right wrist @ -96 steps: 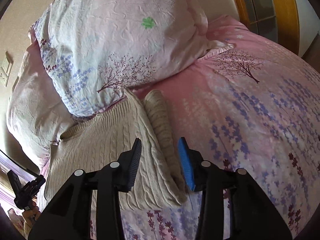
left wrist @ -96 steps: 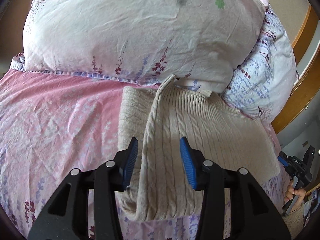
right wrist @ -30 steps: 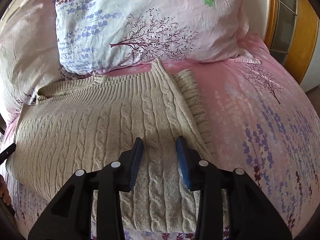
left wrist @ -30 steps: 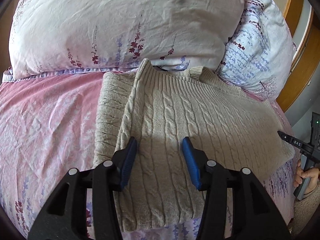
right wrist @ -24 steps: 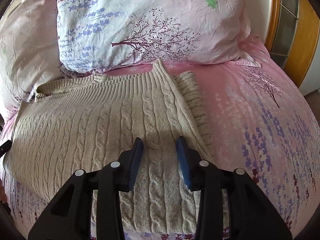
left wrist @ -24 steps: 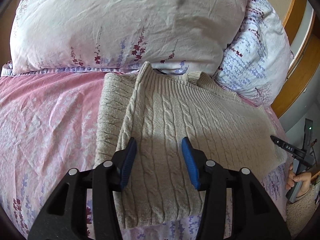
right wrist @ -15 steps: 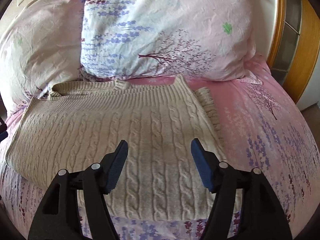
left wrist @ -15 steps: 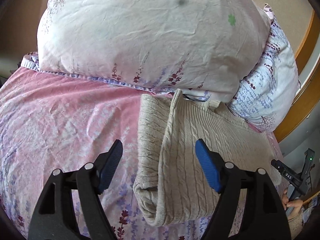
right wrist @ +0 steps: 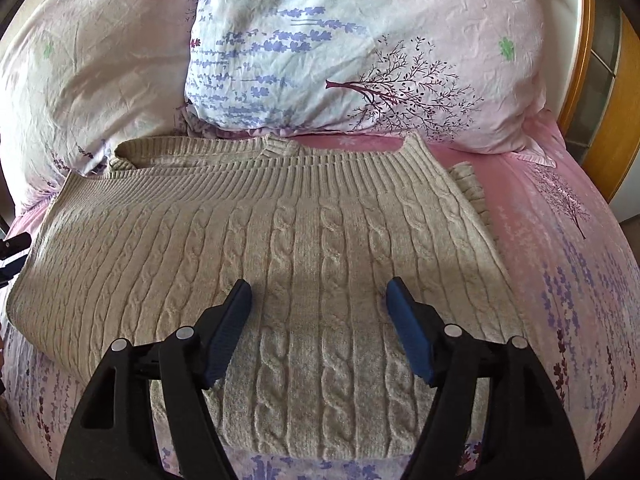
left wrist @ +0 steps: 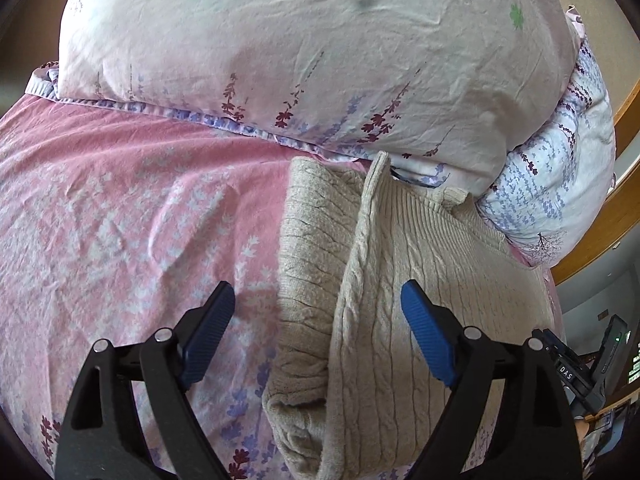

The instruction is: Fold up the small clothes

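Pink floral bedspread (left wrist: 120, 208) underneath, two pillows (right wrist: 360, 52) at head. Beige cable-knit sweater (right wrist: 304, 240) lying folded flat, top edge tucked against pillows. Left gripper (left wrist: 318, 332) spread wide over sweater's folded edge, empty. Right gripper (right wrist: 318, 320) wide over sweater middle, empty.

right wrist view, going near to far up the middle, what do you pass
right claw → beige cable-knit sweater → its ribbed neckline → strip of pink bedsheet → pillow with the tree print
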Demonstrator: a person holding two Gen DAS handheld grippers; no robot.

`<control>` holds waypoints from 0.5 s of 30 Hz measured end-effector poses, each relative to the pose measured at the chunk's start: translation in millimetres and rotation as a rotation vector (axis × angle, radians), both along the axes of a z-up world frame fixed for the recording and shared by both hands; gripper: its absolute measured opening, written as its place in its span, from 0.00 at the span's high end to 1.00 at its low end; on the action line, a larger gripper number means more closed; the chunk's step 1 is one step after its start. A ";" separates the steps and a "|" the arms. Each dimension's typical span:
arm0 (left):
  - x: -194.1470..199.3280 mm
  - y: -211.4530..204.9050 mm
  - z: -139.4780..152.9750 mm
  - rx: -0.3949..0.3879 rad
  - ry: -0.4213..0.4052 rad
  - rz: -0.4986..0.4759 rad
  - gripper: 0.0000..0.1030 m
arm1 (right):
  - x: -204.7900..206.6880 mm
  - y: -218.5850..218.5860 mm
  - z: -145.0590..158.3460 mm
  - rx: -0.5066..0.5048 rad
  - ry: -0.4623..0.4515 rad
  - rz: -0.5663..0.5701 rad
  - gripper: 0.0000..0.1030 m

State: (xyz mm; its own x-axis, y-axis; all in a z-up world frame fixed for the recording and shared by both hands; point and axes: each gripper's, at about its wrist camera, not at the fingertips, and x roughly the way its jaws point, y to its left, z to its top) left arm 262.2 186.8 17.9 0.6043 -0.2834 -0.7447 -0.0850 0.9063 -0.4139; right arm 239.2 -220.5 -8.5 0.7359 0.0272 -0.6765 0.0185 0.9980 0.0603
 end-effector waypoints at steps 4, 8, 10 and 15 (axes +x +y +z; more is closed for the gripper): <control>4.4 -6.6 -0.2 -0.028 0.000 -0.032 0.22 | 0.4 -0.1 -1.6 -0.005 -0.003 0.003 0.28; 12.8 -9.7 -2.3 -0.082 0.030 -0.047 0.31 | 0.9 -1.0 -2.1 -0.002 -0.004 0.010 0.28; 17.5 -6.8 -4.1 -0.133 0.044 -0.040 0.36 | 0.6 -0.8 -2.2 0.000 -0.005 0.010 0.28; 23.4 7.1 -9.1 -0.272 0.075 -0.018 0.41 | 0.7 -0.6 -2.8 0.004 -0.011 0.013 0.28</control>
State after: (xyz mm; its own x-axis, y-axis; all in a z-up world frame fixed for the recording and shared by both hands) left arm 285.6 193.8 8.8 0.5438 -0.4889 -0.6821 -0.1094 0.7645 -0.6352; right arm 239.9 -221.1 -11.3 0.7428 0.0399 -0.6683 0.0043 0.9979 0.0644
